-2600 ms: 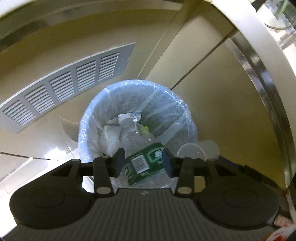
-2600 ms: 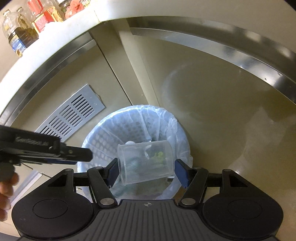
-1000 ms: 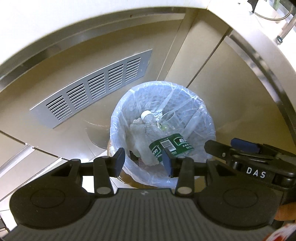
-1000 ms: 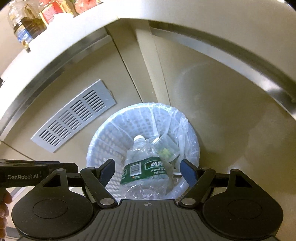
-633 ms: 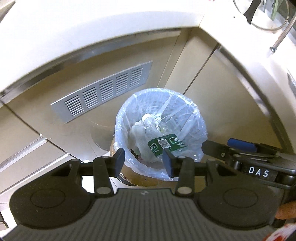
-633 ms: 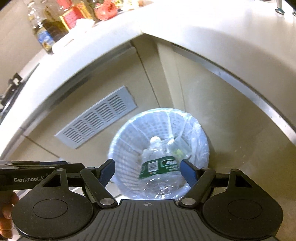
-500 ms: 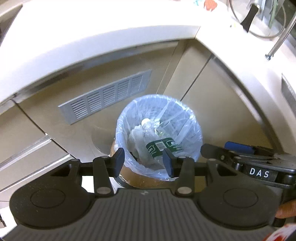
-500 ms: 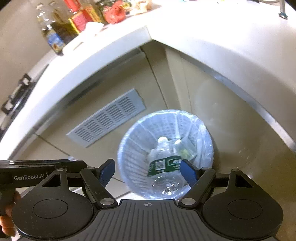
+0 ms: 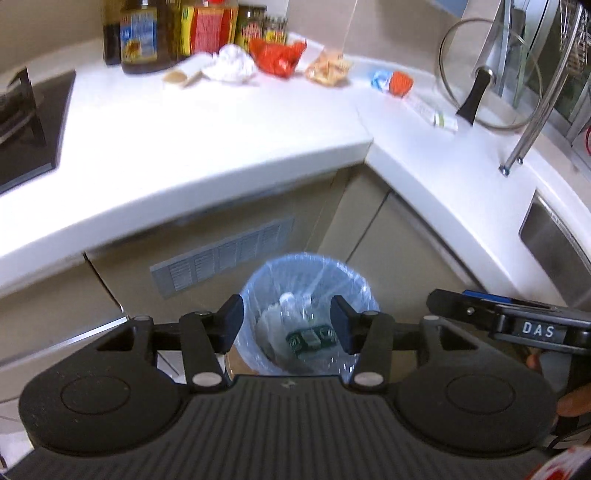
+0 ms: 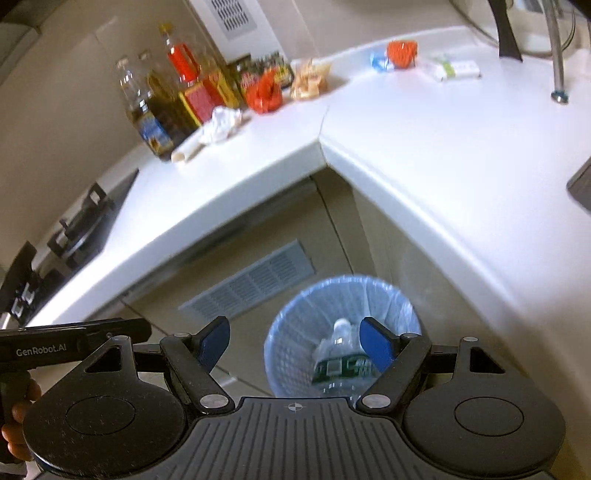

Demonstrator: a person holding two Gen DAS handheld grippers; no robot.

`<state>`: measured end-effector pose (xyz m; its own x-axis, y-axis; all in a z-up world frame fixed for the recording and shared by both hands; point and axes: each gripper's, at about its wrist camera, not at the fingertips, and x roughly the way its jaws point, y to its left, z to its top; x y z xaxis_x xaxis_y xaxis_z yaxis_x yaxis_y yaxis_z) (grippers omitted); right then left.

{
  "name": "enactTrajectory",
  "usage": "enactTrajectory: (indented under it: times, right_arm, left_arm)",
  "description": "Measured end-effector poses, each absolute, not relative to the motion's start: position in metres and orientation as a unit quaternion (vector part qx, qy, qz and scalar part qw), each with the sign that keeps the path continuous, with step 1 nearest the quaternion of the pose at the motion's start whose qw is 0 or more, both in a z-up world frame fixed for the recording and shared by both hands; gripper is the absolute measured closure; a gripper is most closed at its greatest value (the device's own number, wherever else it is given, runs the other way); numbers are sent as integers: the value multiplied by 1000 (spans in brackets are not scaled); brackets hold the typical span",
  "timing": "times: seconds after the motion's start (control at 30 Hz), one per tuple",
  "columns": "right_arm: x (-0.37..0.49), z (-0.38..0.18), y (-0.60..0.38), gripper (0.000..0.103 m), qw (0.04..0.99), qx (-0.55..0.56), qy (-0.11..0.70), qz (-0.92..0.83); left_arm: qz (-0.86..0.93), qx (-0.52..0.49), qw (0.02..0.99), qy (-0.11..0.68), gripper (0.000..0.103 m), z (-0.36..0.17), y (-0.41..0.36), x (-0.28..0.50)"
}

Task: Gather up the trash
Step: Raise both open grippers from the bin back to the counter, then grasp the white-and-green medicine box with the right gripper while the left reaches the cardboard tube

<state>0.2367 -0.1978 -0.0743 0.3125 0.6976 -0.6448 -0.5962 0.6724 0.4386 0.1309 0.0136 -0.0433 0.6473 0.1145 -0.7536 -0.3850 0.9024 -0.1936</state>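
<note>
A round bin with a clear bag liner (image 9: 360, 295) (image 10: 295, 314) stands on the floor in the corner under the white counter. Inside lie a plastic bottle with a green label (image 9: 310, 338) (image 10: 343, 365) and crumpled white paper. My left gripper (image 9: 286, 325) hangs high over the bin, its jaws opening, nothing between them. My right gripper (image 10: 295, 343) is open and empty, also above the bin. On the counter lie crumpled white paper (image 9: 231, 62) (image 10: 221, 123), a red wrapper (image 9: 277, 53) (image 10: 264, 92), a snack bag (image 9: 327, 68) (image 10: 308, 83) and a blue-orange packet (image 9: 391, 81) (image 10: 397, 53).
Sauce and oil bottles (image 9: 147, 33) (image 10: 166, 99) line the back of the counter (image 9: 221, 129). A hob (image 9: 22, 122) sits at the left, a glass lid (image 9: 491, 74) and a sink (image 9: 557, 243) at the right. A white box (image 10: 452, 70) lies near the tap. A grey vent (image 9: 221, 258) is behind the bin.
Both grippers have risen away from the bin and tilted up, so the counter top and its litter have come into view. The left jaws stand a little wider.
</note>
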Motion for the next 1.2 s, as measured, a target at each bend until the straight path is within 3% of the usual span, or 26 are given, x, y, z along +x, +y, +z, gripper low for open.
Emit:
enactTrajectory:
  times: [0.4, 0.8, 1.2]
  right_arm:
    - [284, -37, -213, 26, 848, 75, 373, 370]
    - [405, -17, -219, 26, 895, 74, 329, 291]
    - [522, -27, -191, 14, 909, 49, 312, 271]
  left_arm:
    - [167, -152, 913, 340, 51, -1, 55, 161]
    - [197, -118, 917, 327, 49, 7, 136, 223]
    - [230, -94, 912, 327, 45, 0, 209, 276]
